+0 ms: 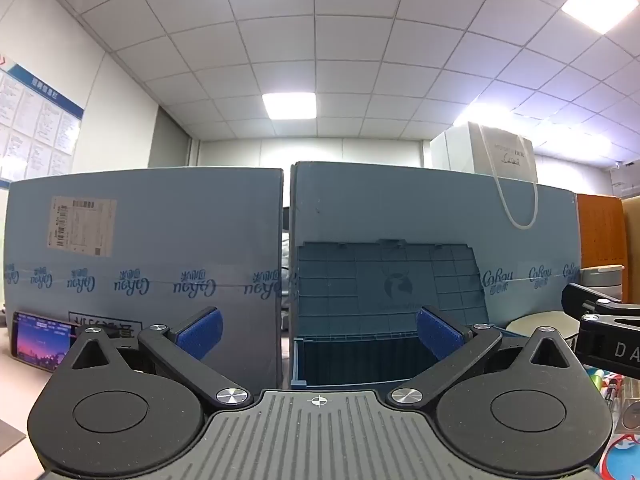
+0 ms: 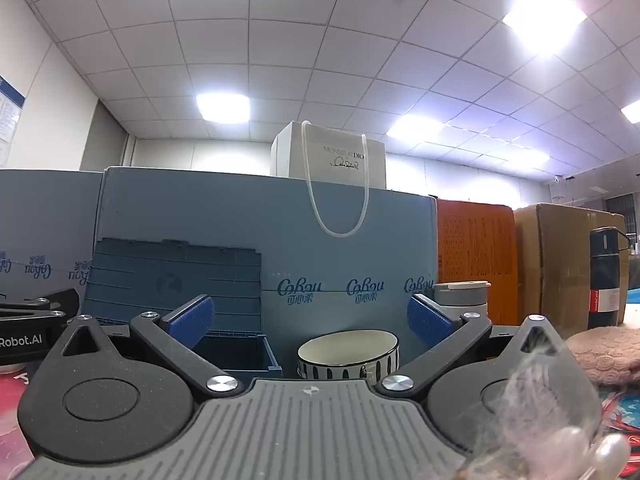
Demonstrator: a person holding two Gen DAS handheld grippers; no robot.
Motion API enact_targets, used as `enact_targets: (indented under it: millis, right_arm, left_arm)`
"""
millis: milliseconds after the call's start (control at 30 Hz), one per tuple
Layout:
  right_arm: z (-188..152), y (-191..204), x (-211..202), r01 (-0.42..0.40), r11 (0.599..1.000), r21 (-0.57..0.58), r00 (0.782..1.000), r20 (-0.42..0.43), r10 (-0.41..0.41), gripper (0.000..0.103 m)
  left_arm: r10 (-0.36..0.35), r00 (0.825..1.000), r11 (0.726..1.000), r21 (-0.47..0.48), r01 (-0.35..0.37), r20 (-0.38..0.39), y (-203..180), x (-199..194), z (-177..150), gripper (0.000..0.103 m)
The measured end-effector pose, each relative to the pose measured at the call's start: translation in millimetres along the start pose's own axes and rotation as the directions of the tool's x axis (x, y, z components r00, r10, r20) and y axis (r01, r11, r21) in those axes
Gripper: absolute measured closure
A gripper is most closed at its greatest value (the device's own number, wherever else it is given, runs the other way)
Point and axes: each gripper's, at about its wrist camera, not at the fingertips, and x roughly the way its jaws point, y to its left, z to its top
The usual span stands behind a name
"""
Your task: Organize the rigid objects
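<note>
your left tongs (image 1: 318, 334) are hanging spread and gripping nothing, facing the open blue storage box (image 1: 360, 354) whose lid (image 1: 390, 282) is leaning back on the blue cartons (image 1: 432, 216) at the worktop's far edge. your right tongs (image 2: 310, 316) are also spread wide with nothing between them, pointing at the striped bowl (image 2: 348, 354) sitting just beside the box's right wall, a grey cup (image 2: 462, 298) standing behind it.

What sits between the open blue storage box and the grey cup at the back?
The striped bowl, right wrist view: it stands between the blue storage box and the grey cup, straight ahead of the open right tool.
</note>
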Motion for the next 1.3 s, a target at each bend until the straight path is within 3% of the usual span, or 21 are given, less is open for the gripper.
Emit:
enact_targets:
  millis: [600,967,1300]
  right_arm:
    - [-2.5,-5.0,2.8,-0.001,1.000,0.011,1.000,-0.012,0.001,0.000]
    - [-2.1,-3.6,3.5,-0.030,0.999,0.019,0.999,-0.026,0.030,0.000]
    - [-2.2,-7.6,6.2,0.002,0.999,0.040,0.999,-0.047,0.000,0.000]
  left_arm:
    - [-0.003,0.999,1.000,-0.008,0.004,0.047,2.4,-10.0,0.6,0.000]
    - [-0.089,0.996,0.996,-0.025,0.090,0.032,2.7,-6.5,0.3,0.000]
    - [-0.082,0.997,0.996,-0.034,0.081,-0.010,4.0,-0.2,-0.3,0.000]
